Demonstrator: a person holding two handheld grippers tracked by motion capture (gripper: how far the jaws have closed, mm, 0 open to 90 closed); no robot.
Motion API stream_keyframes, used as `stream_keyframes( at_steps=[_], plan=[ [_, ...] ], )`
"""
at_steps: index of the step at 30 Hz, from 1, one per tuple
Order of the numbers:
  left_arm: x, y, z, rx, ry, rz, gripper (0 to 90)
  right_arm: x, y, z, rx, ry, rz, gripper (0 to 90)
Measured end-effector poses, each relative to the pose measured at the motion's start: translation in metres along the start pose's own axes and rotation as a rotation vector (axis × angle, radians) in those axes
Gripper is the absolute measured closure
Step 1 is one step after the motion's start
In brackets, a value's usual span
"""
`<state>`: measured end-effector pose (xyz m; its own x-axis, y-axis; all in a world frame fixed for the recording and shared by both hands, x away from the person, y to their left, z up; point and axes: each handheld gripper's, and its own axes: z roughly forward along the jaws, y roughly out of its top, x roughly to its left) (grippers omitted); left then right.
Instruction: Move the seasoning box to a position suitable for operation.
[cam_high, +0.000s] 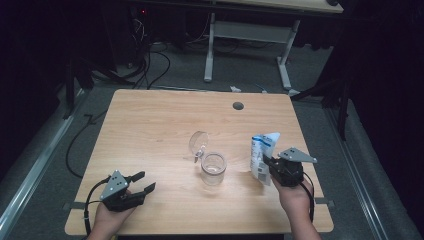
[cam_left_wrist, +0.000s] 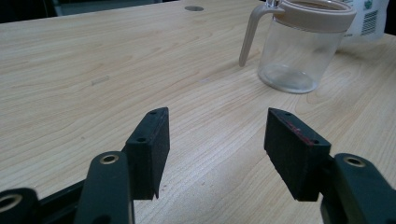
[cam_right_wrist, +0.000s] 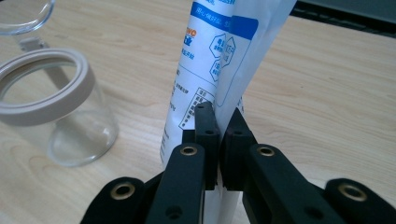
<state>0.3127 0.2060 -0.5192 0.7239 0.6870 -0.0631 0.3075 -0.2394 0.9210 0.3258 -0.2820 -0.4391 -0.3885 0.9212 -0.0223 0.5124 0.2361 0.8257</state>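
A clear glass jar (cam_high: 213, 169) (cam_left_wrist: 299, 49) (cam_right_wrist: 56, 109) with a beige rim and its hinged lid (cam_high: 199, 142) flipped open stands near the middle of the table. My right gripper (cam_high: 265, 165) (cam_right_wrist: 219, 114) is shut on a white and blue pouch (cam_high: 262, 155) (cam_right_wrist: 219, 60), which it holds upright just right of the jar. My left gripper (cam_high: 142, 182) (cam_left_wrist: 217, 126) rests at the table's front left, open, with nothing between its jaws; it points toward the jar.
The wooden table (cam_high: 150, 125) has a round cable hole (cam_high: 238, 106) near its far edge. Beyond it stand another desk's white legs (cam_high: 209, 55) and cables on the floor. Dark floor flanks both sides.
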Motion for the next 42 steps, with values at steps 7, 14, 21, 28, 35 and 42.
stream_keyframes(
  at_steps=[7, 14, 21, 28, 35, 42],
  plan=[
    [-0.001, 0.000, 0.000, 0.008, -0.001, 0.016, 40.8, 0.003, 0.008, -0.006, 0.061, 0.024, -0.028, 87.8],
    [-0.001, 0.000, 0.000, 0.009, -0.006, 0.016, 40.8, 0.005, 0.010, -0.004, 0.132, 0.032, -0.058, 87.8],
    [-0.001, 0.000, 0.000, 0.013, -0.005, 0.012, 40.9, 0.007, 0.014, -0.001, 0.210, 0.039, -0.092, 88.1],
    [-0.001, 0.000, 0.000, 0.009, -0.005, 0.011, 40.9, 0.008, 0.020, -0.002, 0.267, 0.051, -0.107, 88.3],
    [-0.002, 0.000, 0.000, 0.014, -0.009, 0.014, 40.9, 0.011, 0.029, 0.000, 0.335, 0.072, -0.139, 88.4],
    [-0.002, 0.000, 0.000, 0.013, -0.012, 0.015, 40.9, 0.015, 0.036, 0.002, 0.403, 0.079, -0.161, 88.6]
  ],
)
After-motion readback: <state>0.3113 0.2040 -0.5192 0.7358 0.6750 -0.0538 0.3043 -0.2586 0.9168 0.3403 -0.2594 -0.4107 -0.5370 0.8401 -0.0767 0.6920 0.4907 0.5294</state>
